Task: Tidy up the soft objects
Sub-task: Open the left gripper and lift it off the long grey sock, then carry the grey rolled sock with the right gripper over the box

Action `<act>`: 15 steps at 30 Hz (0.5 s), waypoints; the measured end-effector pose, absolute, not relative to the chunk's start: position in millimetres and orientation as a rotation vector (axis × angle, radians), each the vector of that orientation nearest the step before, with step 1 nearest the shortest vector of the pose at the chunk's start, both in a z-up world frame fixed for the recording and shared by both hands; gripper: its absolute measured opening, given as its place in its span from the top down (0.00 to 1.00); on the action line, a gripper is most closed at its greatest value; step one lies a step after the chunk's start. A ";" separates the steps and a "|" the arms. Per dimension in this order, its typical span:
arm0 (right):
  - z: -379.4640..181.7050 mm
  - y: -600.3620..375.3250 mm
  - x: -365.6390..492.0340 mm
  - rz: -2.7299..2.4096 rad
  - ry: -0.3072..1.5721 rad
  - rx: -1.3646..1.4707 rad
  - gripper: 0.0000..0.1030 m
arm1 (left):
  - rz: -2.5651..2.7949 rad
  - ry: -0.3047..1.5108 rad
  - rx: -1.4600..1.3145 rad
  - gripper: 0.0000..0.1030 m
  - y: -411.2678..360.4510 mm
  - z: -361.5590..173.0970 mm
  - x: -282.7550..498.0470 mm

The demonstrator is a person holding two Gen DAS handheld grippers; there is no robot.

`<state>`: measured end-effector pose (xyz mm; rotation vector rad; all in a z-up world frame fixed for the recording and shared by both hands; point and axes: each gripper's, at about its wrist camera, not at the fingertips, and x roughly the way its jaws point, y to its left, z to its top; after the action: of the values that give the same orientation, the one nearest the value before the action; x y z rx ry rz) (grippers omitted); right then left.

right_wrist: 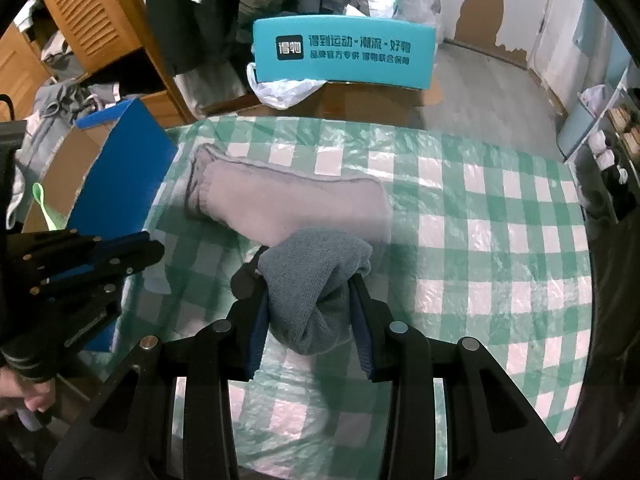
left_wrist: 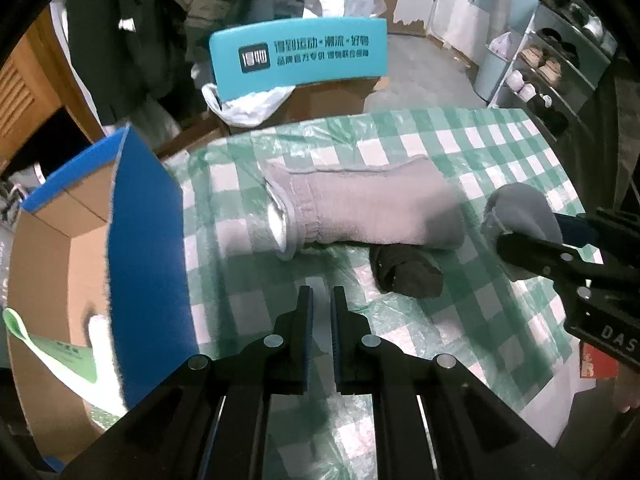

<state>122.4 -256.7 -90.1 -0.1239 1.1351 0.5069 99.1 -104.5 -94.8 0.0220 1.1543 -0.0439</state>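
1. My right gripper (right_wrist: 310, 300) is clamped on a grey sock (right_wrist: 316, 276), low centre of its frame.
2. My left gripper (left_wrist: 322, 300) is closed, empty.
3. Left to do: pale sock (left_wrist: 360, 208) and dark sock (left_wrist: 408, 272) lie mid-table (box (left_wrist: 148, 240) at left holds little).

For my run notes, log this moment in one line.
left tongs: shut, empty | right tongs: shut on grey-blue sock | pale sock, dark sock: on table
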 end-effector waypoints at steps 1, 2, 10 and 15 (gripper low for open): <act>-89.0 -255.7 121.4 0.508 1.132 -0.125 0.65 | -0.044 1.148 0.024 0.92 -104.0 -92.3 97.7; -88.1 -254.5 120.7 0.509 1.130 -0.126 0.65 | -0.043 1.142 0.026 0.92 -103.3 -89.6 96.1; -75.0 -245.4 111.2 0.513 1.103 -0.138 0.65 | -0.036 1.094 0.033 0.92 -93.8 -71.2 84.5; -63.4 -235.1 104.5 0.532 1.080 -0.147 0.65 | -0.030 1.070 0.032 0.92 -86.9 -61.4 76.6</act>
<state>104.5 -235.1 -63.4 -0.1466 1.0801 0.5317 76.6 -86.9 -61.4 0.0320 1.0696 -0.0304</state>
